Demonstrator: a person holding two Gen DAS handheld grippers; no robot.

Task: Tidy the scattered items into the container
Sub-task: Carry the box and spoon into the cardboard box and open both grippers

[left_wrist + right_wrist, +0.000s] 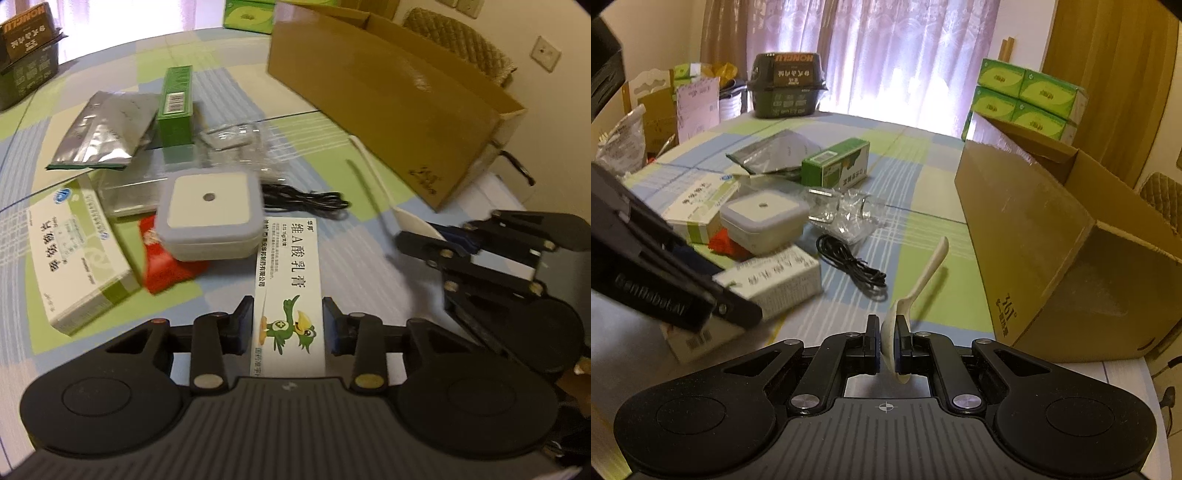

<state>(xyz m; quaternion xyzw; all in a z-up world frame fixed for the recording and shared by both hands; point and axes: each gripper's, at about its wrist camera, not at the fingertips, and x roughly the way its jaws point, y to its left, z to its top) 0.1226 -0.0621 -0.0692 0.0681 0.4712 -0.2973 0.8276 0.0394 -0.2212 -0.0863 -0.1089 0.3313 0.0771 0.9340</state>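
Observation:
My left gripper (290, 325) is shut on a long white ointment box (288, 273) printed with a green cartoon bird, its pads pressed on both long sides. In the right wrist view one finger (731, 302) of that gripper crosses the same box (775, 280). My right gripper (888, 343) is shut on the bowl of a white plastic spoon (923, 277), handle pointing forward and up. The left wrist view shows the right gripper (436, 236) with the spoon (373, 181) beside the open cardboard box (388, 96) (1034, 236), which stands at the right.
On the checked tablecloth lie a square white night-light case (210, 210), a black cable (303, 201), a green carton (175, 107), a foil pouch (107, 133), a white-green medicine box (74, 251), a red packet (166, 262) and clear wrapping (236, 144). A dark bowl (786, 88) stands far back.

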